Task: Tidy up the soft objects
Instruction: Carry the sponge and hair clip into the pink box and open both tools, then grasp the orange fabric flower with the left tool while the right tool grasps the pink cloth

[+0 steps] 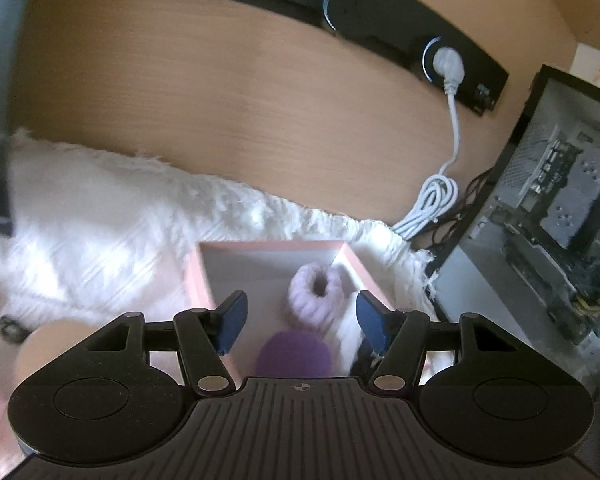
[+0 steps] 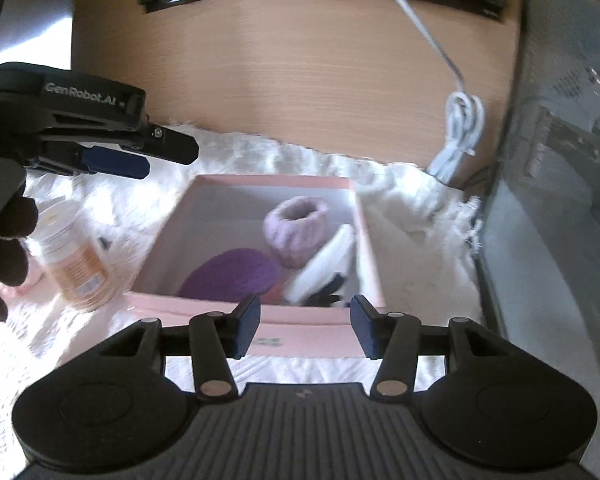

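A pink box (image 1: 198,280) (image 2: 360,220) stands open on a white fluffy rug. Inside lie a pale lilac knitted ring (image 1: 318,296) (image 2: 298,228), a dark purple knitted piece (image 1: 294,354) (image 2: 232,274) and a white and black soft item (image 2: 324,276). My left gripper (image 1: 300,320) is open and empty, just above the box's near side. It also shows in the right wrist view (image 2: 140,156), up left of the box. My right gripper (image 2: 305,330) is open and empty at the box's near wall.
A tilted orange-labelled bottle (image 2: 78,268) stands left of the box. The white rug (image 1: 100,208) (image 2: 416,248) covers the wooden desk. A coiled white cable (image 1: 430,204) (image 2: 460,136) and a black power strip (image 1: 452,60) lie behind. A computer case (image 1: 548,208) stands right.
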